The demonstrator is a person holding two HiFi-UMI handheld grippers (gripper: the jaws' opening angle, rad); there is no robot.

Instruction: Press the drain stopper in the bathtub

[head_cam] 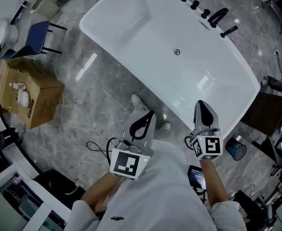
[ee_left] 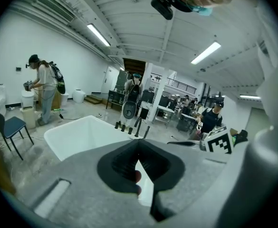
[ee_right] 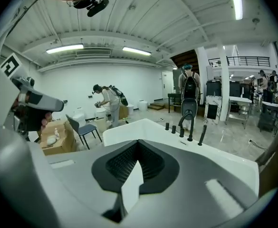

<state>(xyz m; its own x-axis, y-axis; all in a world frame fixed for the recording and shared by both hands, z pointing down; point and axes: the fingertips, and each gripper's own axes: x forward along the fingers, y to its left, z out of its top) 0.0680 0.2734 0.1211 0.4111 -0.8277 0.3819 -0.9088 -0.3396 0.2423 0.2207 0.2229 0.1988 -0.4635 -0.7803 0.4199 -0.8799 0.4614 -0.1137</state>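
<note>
In head view only, drain stopper (head_cam: 177, 52), inside bathtub (head_cam: 131, 13)

text: none legible | cardboard box (head_cam: 30, 93): dark print, too small to read

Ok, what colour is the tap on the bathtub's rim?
Black. The tap shows best in the head view, on the white bathtub.
</note>
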